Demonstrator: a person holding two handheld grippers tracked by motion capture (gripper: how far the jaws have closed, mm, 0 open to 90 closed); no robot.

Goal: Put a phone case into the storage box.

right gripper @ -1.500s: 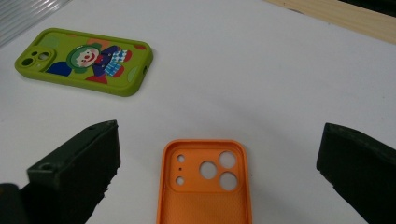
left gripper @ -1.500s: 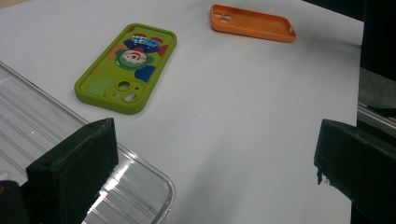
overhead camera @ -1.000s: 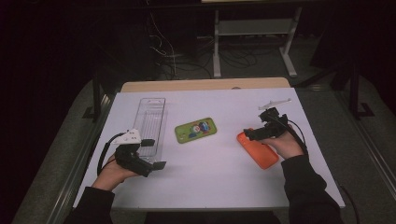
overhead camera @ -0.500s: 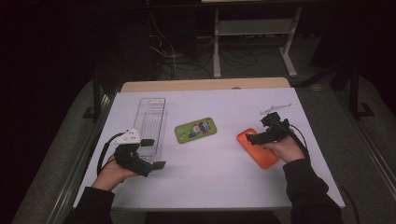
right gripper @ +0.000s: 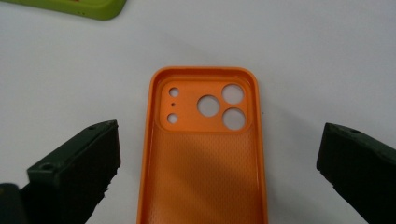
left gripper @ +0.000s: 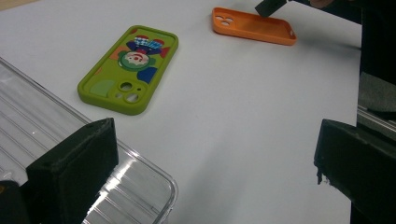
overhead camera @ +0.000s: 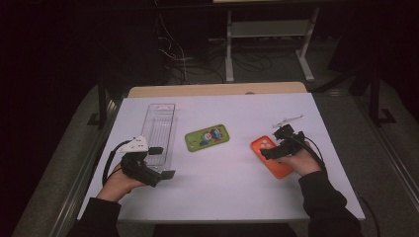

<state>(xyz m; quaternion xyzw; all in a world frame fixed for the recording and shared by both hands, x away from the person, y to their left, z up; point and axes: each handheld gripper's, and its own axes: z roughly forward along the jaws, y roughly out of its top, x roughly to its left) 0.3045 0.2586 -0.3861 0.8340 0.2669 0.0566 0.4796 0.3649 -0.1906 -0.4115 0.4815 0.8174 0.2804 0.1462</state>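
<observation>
My right hand-held gripper hangs over the orange phone case, which lies open side up on the right part of the white bench. In the right gripper view its jaws stand wide apart, one on either side of the case, gripping nothing. My left hand-held gripper is released too, resting at the near end of the clear plastic tray. Between tray and orange case lies a green phone case.
</observation>
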